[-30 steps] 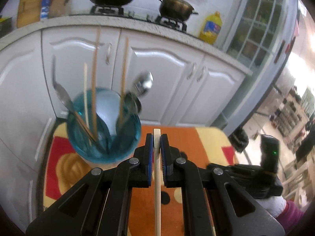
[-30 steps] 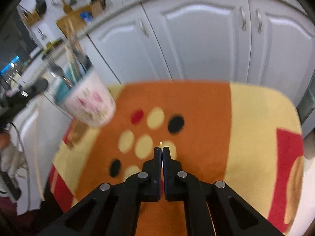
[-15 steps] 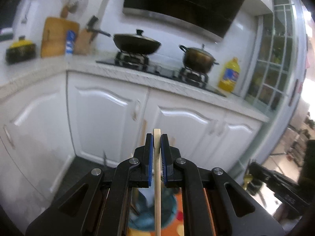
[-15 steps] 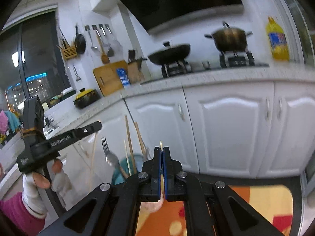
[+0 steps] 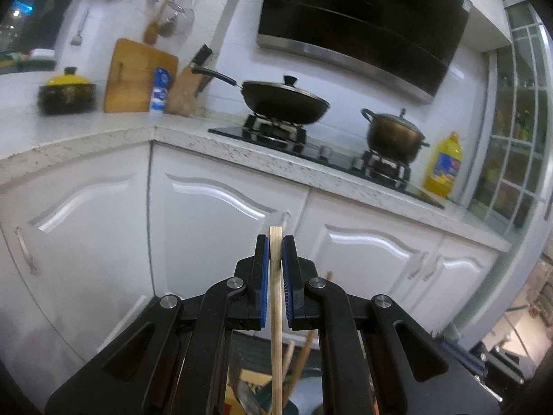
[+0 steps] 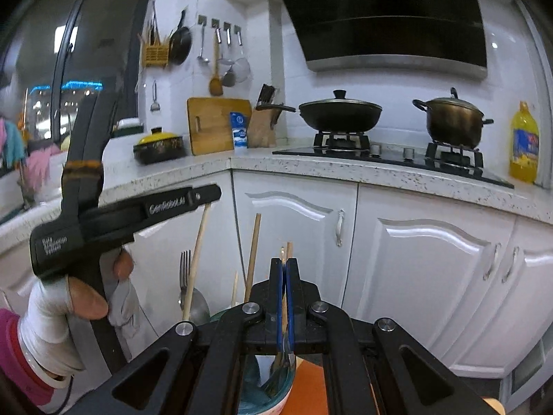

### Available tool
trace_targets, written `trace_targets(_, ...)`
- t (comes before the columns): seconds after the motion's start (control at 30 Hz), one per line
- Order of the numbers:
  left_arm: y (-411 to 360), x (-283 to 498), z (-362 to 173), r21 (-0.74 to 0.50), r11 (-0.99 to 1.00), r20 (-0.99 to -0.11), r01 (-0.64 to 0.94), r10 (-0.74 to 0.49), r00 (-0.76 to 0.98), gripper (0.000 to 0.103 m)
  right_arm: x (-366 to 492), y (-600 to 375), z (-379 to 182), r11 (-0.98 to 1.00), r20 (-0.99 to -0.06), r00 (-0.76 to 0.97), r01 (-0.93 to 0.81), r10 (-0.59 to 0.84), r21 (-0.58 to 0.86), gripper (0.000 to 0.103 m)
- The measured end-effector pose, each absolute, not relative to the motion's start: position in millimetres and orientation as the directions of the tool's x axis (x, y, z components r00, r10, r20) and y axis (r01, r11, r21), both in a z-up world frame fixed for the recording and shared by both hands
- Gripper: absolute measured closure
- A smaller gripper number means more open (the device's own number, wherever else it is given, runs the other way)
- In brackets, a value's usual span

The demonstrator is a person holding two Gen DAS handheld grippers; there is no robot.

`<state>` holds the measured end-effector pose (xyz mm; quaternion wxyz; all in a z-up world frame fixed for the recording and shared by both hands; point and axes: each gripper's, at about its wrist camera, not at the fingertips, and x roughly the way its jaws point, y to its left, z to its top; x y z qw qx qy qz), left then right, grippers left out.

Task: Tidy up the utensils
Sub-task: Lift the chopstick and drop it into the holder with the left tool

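Now two grippers — left gripper [image 5: 275,259], right gripper [image 6: 284,276] — each clamp one chopstick [image 5: 275,311].

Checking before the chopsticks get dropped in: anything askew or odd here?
Nothing is spilled or broken. The left gripper holds its chopstick upright; in the utensil cup the sticks lean at different angles beside the fork, which is normal.

Pale, matt wood was seen in the chopstick [image 5: 275,297] clamped in the left claw [image 5: 275,263], whose fingers were matt black plastic with blue ribbed pads [image 5: 264,276]. Beyond the right claw [image 6: 283,276], a shiny metal fork [image 6: 185,266] stood beside wooden sticks. Further ahead, the worktop [image 6: 380,173] was speckled polished stone; the cabinet doors [image 6: 432,259] below were glossy white.
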<state>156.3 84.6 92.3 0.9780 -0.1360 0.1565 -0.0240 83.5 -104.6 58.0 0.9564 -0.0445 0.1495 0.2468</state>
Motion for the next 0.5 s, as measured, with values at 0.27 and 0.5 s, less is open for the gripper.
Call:
trace_targets(0.27,76,150,78,-0.214,0.976,-0.229,-0.036,-0.014,0.973,0.097,91,-92,33,0.868,-0.327,0.835,-0.491,0.443,-0.079,0.101)
trace_targets(0.5,71,141,66,-0.167,0.986,-0.242,-0.017,-0.025,0.970,0.097,87,-83,16,0.852,-0.362,0.819,-0.512,0.445,-0.111,0.101)
